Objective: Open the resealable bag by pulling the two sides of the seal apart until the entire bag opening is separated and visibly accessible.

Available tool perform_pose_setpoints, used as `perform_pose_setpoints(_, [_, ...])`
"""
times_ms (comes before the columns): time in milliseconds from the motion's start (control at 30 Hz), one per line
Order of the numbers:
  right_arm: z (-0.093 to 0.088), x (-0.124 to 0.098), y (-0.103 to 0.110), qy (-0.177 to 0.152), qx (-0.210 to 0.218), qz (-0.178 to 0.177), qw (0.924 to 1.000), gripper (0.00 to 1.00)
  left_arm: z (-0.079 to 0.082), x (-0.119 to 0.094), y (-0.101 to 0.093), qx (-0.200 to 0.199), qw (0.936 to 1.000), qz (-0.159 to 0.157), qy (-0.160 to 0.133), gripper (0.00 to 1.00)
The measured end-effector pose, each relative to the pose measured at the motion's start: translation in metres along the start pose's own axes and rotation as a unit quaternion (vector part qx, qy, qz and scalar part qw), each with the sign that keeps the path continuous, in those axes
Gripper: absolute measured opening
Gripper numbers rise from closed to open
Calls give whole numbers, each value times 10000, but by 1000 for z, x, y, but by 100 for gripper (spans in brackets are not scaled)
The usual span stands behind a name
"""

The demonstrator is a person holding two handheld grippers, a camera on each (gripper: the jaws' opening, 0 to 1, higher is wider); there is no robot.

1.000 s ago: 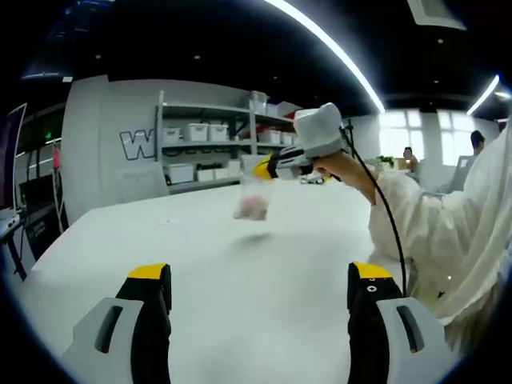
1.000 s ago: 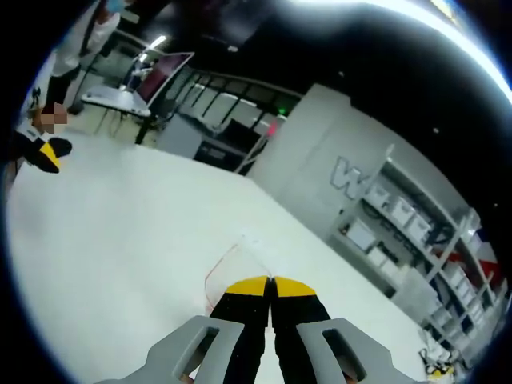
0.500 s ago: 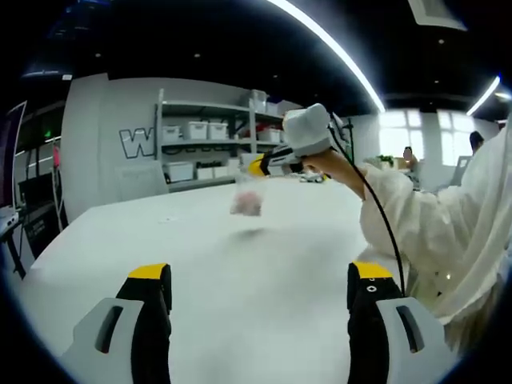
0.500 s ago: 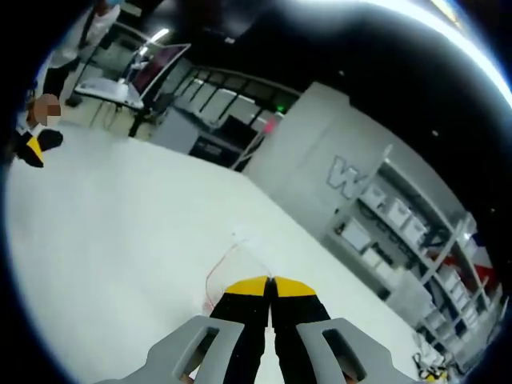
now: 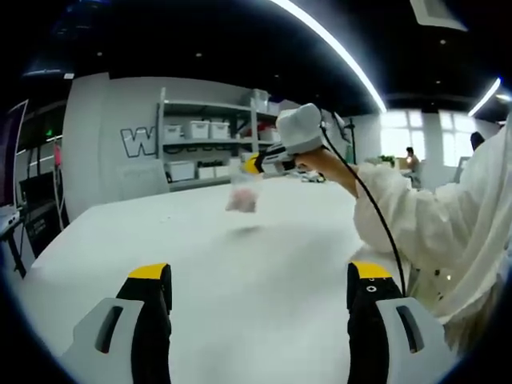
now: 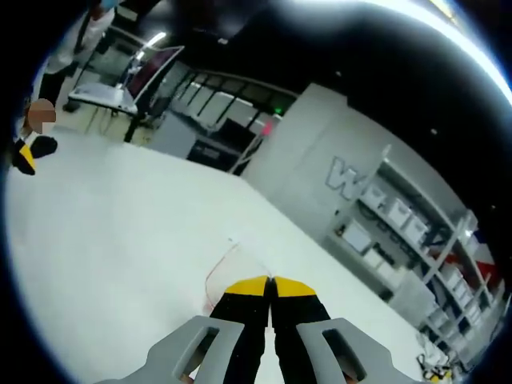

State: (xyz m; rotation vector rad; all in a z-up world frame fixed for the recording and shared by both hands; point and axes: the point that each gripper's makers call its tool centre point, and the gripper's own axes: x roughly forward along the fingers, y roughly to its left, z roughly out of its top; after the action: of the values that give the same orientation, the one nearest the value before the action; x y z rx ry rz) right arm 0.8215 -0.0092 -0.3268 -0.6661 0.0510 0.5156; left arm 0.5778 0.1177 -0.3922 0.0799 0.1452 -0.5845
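A broad white counter [image 5: 240, 264] stretched ahead. Above it the right gripper [image 6: 270, 282] was clamped on the bag [image 5: 242, 194], dangling it in the air. The left gripper [image 5: 258, 298] gaped, well apart; it would need the opposite seal lip, pinched close beside.

I am counting one small clear plastic resealable bag [image 5: 242, 194] with pinkish contents, hanging over one broad white table [image 5: 264, 272]. I am seeing two yellow-tipped grippers: the left gripper [image 5: 260, 284] and the right gripper [image 6: 270, 284]. One grey shelving rack [image 5: 210, 138] is holding several white bins.
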Motion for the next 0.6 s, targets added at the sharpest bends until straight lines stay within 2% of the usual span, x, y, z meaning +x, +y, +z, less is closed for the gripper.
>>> perform_pose_setpoints(267, [1, 11, -1, 36, 4, 24, 10000, 0, -3, 0, 0, -26, 10000, -22, 27, 90])
perform_pose_setpoints(600, [-9, 26, 0, 152, 113, 61, 9998, 0, -3, -1, 2, -34, 10000, 17, 36, 90])
